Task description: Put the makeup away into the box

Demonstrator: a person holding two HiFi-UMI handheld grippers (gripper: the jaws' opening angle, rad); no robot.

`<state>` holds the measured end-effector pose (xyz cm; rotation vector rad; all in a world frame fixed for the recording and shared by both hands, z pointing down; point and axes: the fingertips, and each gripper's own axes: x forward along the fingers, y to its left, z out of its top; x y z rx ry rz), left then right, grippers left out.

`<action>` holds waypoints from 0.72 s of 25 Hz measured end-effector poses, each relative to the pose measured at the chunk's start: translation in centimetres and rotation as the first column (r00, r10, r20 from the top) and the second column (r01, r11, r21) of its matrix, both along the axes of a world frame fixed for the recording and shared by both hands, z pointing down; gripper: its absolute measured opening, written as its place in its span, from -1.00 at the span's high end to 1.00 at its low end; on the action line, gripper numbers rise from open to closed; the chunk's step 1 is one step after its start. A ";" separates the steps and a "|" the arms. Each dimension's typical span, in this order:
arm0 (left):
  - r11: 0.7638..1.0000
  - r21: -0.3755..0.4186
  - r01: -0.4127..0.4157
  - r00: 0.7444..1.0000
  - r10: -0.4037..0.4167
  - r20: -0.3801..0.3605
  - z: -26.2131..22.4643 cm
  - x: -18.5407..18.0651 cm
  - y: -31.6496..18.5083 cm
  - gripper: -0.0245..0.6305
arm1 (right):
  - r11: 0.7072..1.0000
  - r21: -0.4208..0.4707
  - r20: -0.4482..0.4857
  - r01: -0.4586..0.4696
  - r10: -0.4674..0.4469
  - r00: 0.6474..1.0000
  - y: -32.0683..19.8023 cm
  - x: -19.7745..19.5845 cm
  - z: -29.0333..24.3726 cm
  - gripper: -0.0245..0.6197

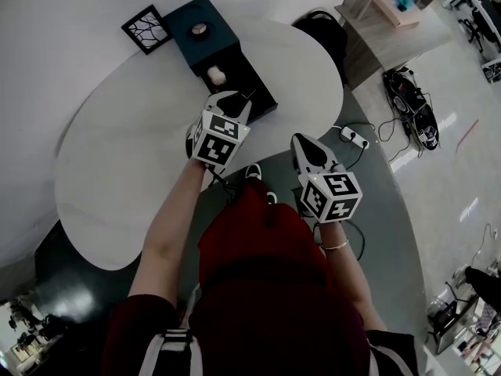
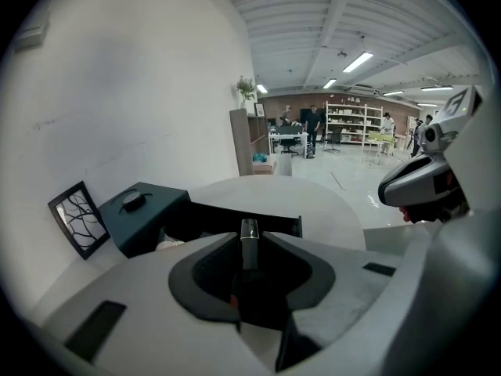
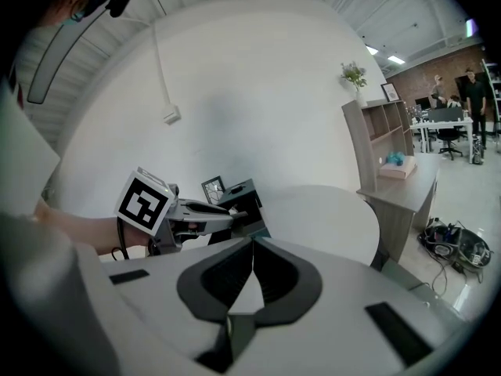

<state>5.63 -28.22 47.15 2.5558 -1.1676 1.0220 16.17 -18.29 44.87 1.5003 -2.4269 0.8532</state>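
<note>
A dark box (image 1: 202,23) stands at the far side of the white table (image 1: 117,155), its drawer (image 1: 249,92) pulled out toward me. A pale round puff (image 1: 215,74) lies in the drawer, and a small round item (image 1: 199,29) rests on the box top. My left gripper (image 1: 234,101) hovers at the drawer's near end, shut on a slim dark makeup stick (image 2: 249,243) with a clear tip that points at the drawer (image 2: 235,222). My right gripper (image 1: 302,141) hangs off the table's right edge, shut with nothing in it; its fingertips meet in the right gripper view (image 3: 252,245).
A black-framed picture (image 1: 146,29) leans left of the box. A wooden shelf unit (image 1: 376,30) and a dark bag (image 1: 322,28) stand right of the table. Cables and a power strip (image 1: 354,138) lie on the floor. People stand far off in the room (image 2: 313,124).
</note>
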 end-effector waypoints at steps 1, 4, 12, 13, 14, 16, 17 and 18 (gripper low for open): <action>1.000 -0.002 -0.006 1.000 0.006 0.004 0.1 0.1 -0.2 0.59 | 1.000 -0.006 0.000 -0.001 0.001 1.000 -0.2 0.0 0.1 0.88; 1.000 -0.002 -0.025 1.000 0.025 0.017 0.4 0.3 -0.9 0.59 | 1.000 -0.017 -0.005 -0.002 0.001 1.000 -1.1 0.0 0.4 0.88; 0.998 -0.011 -0.060 0.998 0.060 0.035 1.2 -0.1 -1.6 0.59 | 0.999 -0.040 -0.023 0.019 -0.019 1.000 -3.0 -1.3 1.4 0.88; 0.998 -0.016 -0.065 0.997 0.066 0.039 1.4 -0.1 -1.6 0.59 | 0.999 -0.042 -0.025 0.020 -0.021 0.999 -3.1 -1.5 1.6 0.88; 0.997 -0.024 -0.070 0.997 0.071 0.043 1.5 -0.1 -1.7 0.59 | 0.999 -0.045 -0.025 0.020 -0.021 0.999 -3.2 -1.6 1.7 0.88; 0.996 -0.049 -0.075 0.996 0.077 0.050 1.9 -0.2 -1.6 0.59 | 0.999 -0.051 -0.027 0.018 -0.020 0.999 -3.4 -1.8 1.9 0.88; 0.995 -0.064 -0.076 0.995 0.080 0.053 2.0 -0.2 -1.6 0.59 | 0.998 -0.052 -0.028 0.016 -0.018 0.999 -3.4 -1.8 2.0 0.88; 0.994 -0.078 -0.078 0.995 0.082 0.053 2.2 -0.2 -1.6 0.59 | 0.998 -0.054 -0.029 0.014 -0.016 0.999 -3.5 -1.8 2.0 0.88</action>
